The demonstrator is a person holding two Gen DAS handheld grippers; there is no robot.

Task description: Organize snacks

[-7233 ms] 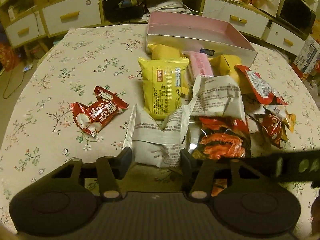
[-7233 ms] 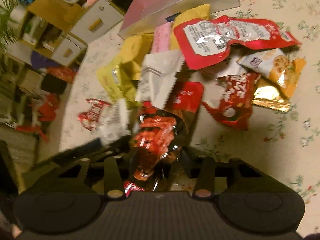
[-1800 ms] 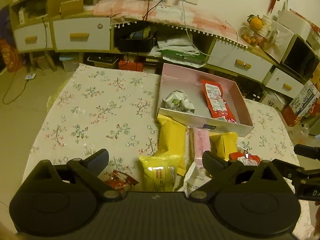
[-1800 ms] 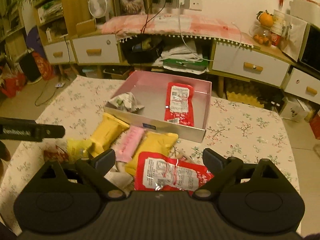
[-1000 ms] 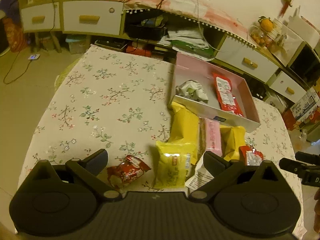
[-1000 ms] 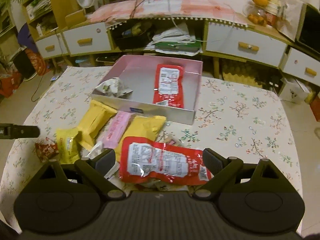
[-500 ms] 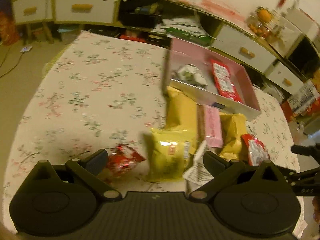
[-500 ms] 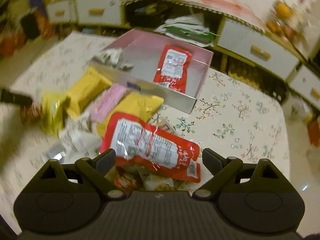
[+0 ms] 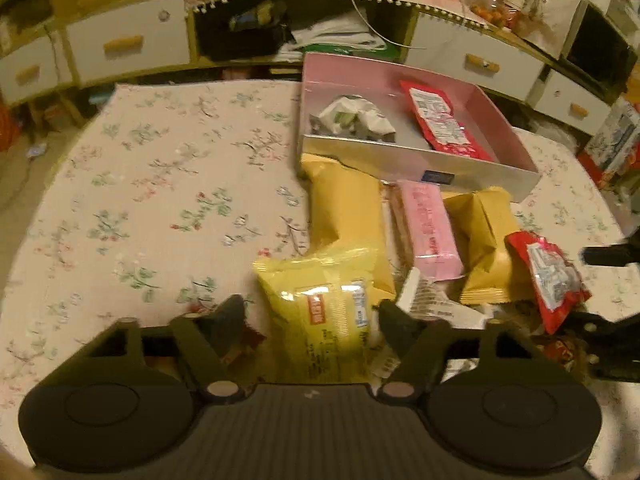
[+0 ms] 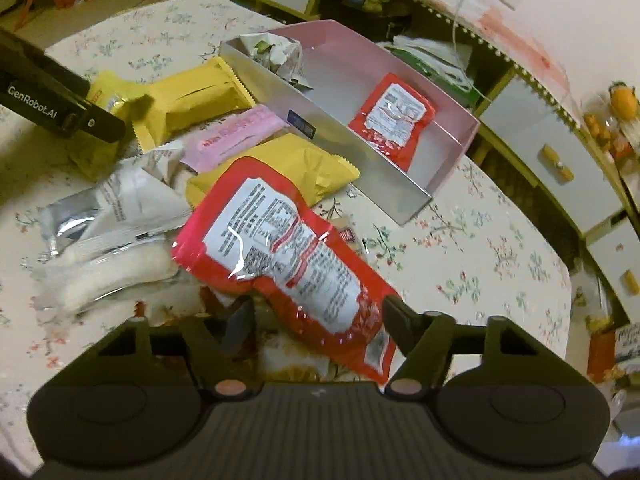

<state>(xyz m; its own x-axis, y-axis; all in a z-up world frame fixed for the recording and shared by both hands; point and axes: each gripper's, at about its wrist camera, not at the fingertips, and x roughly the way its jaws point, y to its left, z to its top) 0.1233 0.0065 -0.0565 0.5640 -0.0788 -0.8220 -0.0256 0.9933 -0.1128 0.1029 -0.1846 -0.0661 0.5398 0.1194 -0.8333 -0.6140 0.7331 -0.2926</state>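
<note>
1. Closing at this moment, the left gripper [image 9: 308, 312] is set astride the pale yellow plastic snack packet [image 9: 324, 312]; its jaws are about half open, and contact with the wrapper cannot be confirmed.
2. The right gripper [image 10: 316, 314] is likewise closing, half open, with the long red foil pouch with a white label [image 10: 288, 264] lying between its jaws, seemingly not yet pinched.
3. Each packet appears to have been straddled at its near end so that it can be lifted clear of the heap.
4. Beyond the jaws, two golden-yellow wrapped cakes [image 9: 344, 208], a pink wrapped bar [image 9: 428, 228] and silver-white sachets [image 10: 116, 200] are piled on the floral tablecloth [image 9: 160, 184].
5. Just behind the pile stands the shallow pink-lined silver box [image 9: 420, 164], where a crumpled white-green wrapper [image 9: 356, 120] and a smaller red pouch [image 9: 440, 120] are already stowed.
</note>
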